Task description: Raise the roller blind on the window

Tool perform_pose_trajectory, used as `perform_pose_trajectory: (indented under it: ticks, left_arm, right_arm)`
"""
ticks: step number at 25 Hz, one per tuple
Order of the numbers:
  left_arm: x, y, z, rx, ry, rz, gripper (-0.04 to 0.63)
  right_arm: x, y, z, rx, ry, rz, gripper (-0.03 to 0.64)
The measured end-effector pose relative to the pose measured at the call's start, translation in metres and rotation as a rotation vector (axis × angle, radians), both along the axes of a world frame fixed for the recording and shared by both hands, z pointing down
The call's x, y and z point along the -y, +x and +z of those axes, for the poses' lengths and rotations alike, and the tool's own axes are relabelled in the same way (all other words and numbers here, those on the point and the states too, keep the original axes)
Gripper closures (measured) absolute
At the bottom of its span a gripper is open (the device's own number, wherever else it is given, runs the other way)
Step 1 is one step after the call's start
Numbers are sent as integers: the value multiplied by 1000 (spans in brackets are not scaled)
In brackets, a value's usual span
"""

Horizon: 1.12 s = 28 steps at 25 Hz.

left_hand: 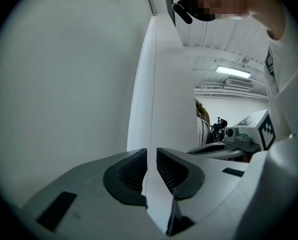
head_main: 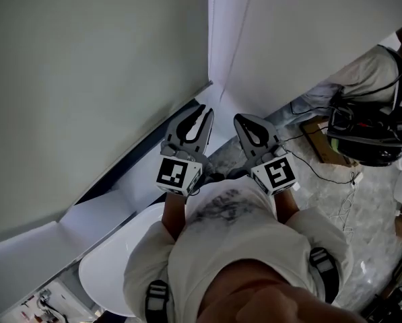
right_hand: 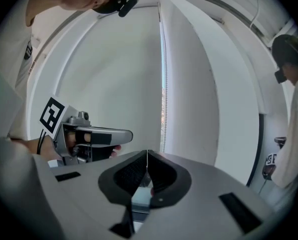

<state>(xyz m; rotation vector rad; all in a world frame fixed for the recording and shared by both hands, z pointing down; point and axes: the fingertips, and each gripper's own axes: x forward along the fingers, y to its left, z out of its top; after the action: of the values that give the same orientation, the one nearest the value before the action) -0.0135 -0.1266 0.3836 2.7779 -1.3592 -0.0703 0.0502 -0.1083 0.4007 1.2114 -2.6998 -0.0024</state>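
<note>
From the head we are looking steeply down, with the left gripper [head_main: 202, 116] and right gripper [head_main: 244, 123] sitting near centre and the roller blind [head_main: 86, 79] filling 10 o'clock. Each gripper camera is riding just behind its own jaws and facing up along the blind, close to it. The left one is catching the right gripper at 3 o'clock; the right one is catching the left gripper at 9 o'clock.
</note>
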Motion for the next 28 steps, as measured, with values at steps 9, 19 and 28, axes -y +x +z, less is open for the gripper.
perform_pose_trajectory:
  ticks: [9,19,28]
  left_arm:
    - [23,18,-7,-2,11,30,498]
    - [52,17,-12,5,19,4,470]
    - [67,34,-12,-13,29,62,457]
  right_arm:
    - [7,7,2,-2,-6,-6,554]
    - [12,-3,-7,6,16,-55,554]
    - [16,1,0,8,6,-53,554]
